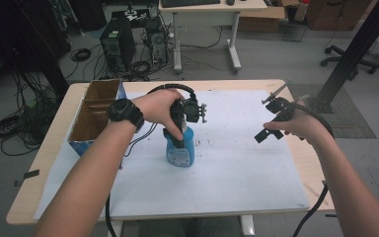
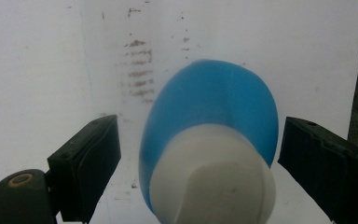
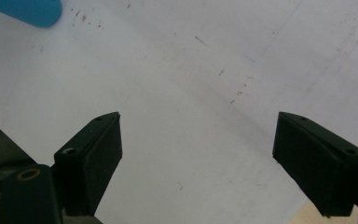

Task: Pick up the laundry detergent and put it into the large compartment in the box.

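While the left gripper (image 1: 181, 129) hung right over the blue bottle (image 1: 180, 150), its jaws were spread wide on either side of the white cap (image 2: 214, 186) and, as far as the left gripper view showed, not touching it. That view was a bit blurry on the bottle, so I couldn't swear to the gap on the right side. The bottle stood upright on the white sheet (image 1: 237, 168) covering the table (image 1: 306, 163), roughly in the middle, just right of the open cardboard box (image 1: 94, 116) at the table's left edge. The right gripper (image 1: 271, 123) was held up off the sheet, well apart from the bottle, jaws also spread with nothing between them. In the right gripper view a corner of the bottle (image 3: 25, 11) poked in at the top left.
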